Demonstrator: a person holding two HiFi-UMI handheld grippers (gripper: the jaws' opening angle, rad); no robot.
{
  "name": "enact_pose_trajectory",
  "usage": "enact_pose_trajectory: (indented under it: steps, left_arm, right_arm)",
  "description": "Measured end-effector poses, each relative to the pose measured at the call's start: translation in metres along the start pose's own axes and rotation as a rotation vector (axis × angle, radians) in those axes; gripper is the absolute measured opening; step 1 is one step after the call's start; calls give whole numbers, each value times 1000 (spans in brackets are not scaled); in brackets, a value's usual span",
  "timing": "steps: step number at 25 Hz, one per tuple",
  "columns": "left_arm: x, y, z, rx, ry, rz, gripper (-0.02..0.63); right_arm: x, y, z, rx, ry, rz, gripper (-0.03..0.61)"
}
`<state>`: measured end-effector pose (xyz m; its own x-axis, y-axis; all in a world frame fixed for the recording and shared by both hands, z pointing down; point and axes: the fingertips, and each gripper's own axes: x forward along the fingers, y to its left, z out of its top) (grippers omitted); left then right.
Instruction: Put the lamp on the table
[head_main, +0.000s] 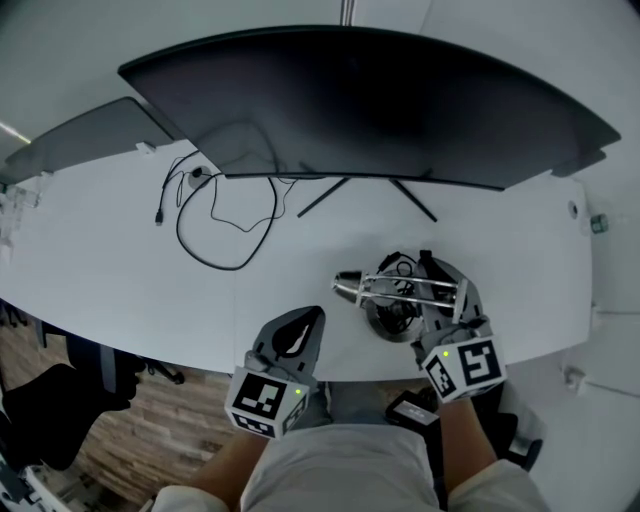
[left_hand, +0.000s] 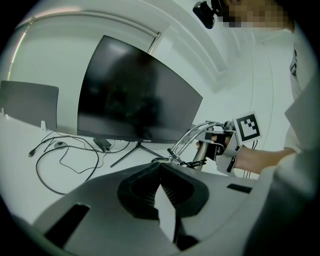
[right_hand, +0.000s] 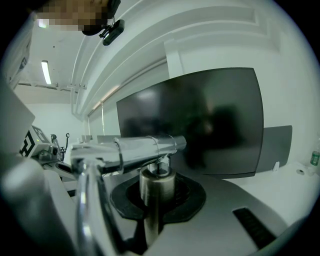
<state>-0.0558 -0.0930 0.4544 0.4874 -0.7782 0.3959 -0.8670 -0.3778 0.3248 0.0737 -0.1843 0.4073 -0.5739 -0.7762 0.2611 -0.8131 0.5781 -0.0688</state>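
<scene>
- White table (head_main: 100, 270) fills the head view, above a strip of wood floor (head_main: 130, 420) and a black chair (head_main: 50, 415) at lower left.
- A wide curved monitor (head_main: 380, 100) spans the top, with a second dark screen (head_main: 90, 135) at upper left and a looped black cable (head_main: 215, 215) left of centre.
- The chrome lamp (head_main: 405, 290) is right of centre near the table's front edge, in the right gripper (head_main: 437, 312). I cannot tell if its base rests on the surface.
- The left gripper (head_main: 303, 328) sits just left of it, at the edge.
- Left gripper view: the left gripper (left_hand: 160, 187) has its tips together with nothing between them. Beyond it are the table (left_hand: 30, 185), cable (left_hand: 65, 160), monitor (left_hand: 135, 100) and, at right, the lamp (left_hand: 192, 137) in the right gripper (left_hand: 217, 147).
- Right gripper view: the right gripper (right_hand: 157, 197) is clamped on the upright post of the lamp (right_hand: 150, 187), whose chrome arm crosses left of centre. Behind are the monitor (right_hand: 200, 120), pale walls, the table (right_hand: 285, 190) and a ceiling light (right_hand: 46, 72) at upper left.
</scene>
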Motion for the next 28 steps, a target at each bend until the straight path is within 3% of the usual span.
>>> enact_pose_trajectory:
  steps: [28]
  left_arm:
    - [16, 22, -9, -34, 6, 21, 3]
  right_arm:
    - [39, 1, -19, -10, 18, 23, 41]
